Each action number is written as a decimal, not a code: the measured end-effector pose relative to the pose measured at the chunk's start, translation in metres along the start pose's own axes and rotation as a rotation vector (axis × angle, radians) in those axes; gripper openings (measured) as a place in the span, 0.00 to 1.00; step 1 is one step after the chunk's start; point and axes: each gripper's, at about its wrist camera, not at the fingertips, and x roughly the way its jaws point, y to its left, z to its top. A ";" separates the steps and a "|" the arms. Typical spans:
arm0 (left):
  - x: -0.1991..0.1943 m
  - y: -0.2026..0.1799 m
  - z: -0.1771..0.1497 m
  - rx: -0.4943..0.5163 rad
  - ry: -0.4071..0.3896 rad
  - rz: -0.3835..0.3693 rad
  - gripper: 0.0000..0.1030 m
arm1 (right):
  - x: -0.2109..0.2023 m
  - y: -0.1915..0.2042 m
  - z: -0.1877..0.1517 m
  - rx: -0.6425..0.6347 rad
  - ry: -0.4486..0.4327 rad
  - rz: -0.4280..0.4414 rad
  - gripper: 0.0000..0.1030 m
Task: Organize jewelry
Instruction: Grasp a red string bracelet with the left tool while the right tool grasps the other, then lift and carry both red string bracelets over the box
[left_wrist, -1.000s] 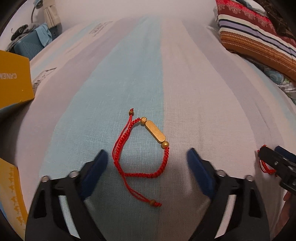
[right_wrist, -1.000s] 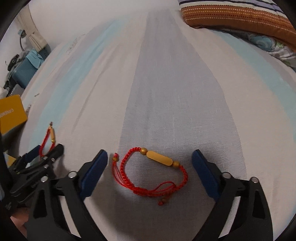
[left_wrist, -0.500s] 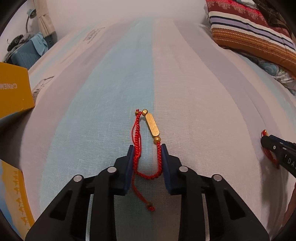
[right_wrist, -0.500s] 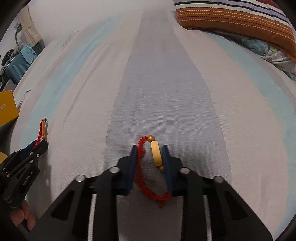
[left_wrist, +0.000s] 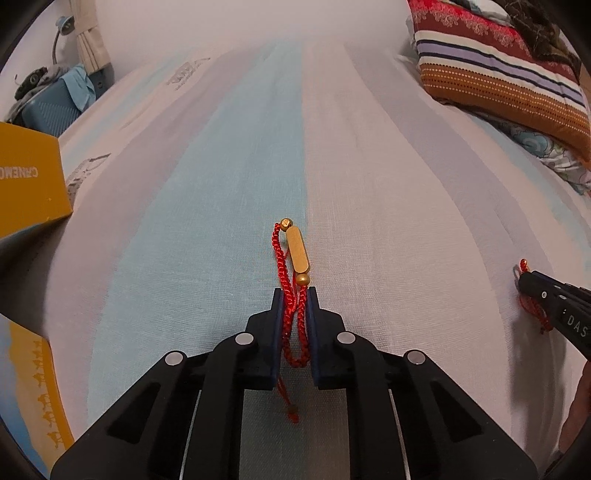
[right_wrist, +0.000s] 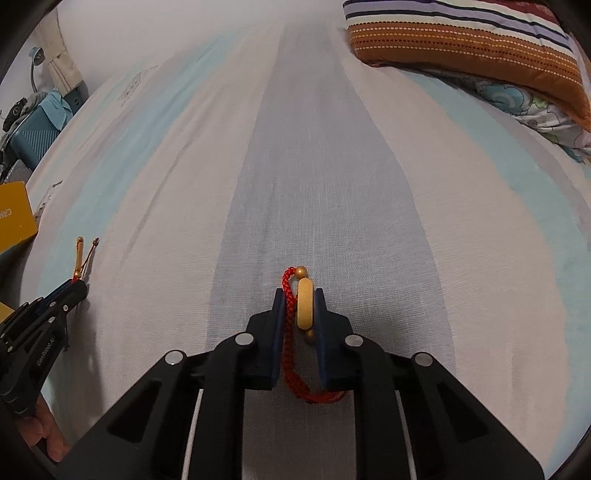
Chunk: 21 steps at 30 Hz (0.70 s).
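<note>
On a striped bedsheet (left_wrist: 229, 206), we pinch 2 red bracelets: our left gripper (left_wrist: 294, 306) nips the left bracelet (left_wrist: 295, 251) by its limp cords, our right gripper (right_wrist: 298, 310) squeezes the right bracelet (right_wrist: 305, 308) across its rigid, likely slippery gold bar. Both seem featherlight.

My left claw (left_wrist: 295, 310) is black with dark blue pads, and so is my right claw (right_wrist: 300, 312). Each bracelet is red braided cord with a gold bar and gold beads: the left bracelet (left_wrist: 293, 273) and the right bracelet (right_wrist: 303, 314). The bed sheet (left_wrist: 229, 206) runs in pale blue, white and grey stripes. Far right, the pillow (left_wrist: 498, 70) is striped maroon, white, lilac and orange-brown. At left, the box (left_wrist: 29, 177) is mustard yellow.
</note>
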 end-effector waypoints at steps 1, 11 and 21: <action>-0.002 0.001 0.001 -0.002 -0.003 -0.002 0.11 | -0.001 -0.001 0.000 0.002 -0.001 0.001 0.13; -0.022 -0.001 0.002 -0.008 -0.030 -0.027 0.11 | -0.024 0.001 0.002 0.005 -0.051 -0.004 0.13; -0.047 -0.004 0.002 0.008 -0.077 -0.049 0.11 | -0.049 0.006 0.001 -0.010 -0.104 -0.003 0.13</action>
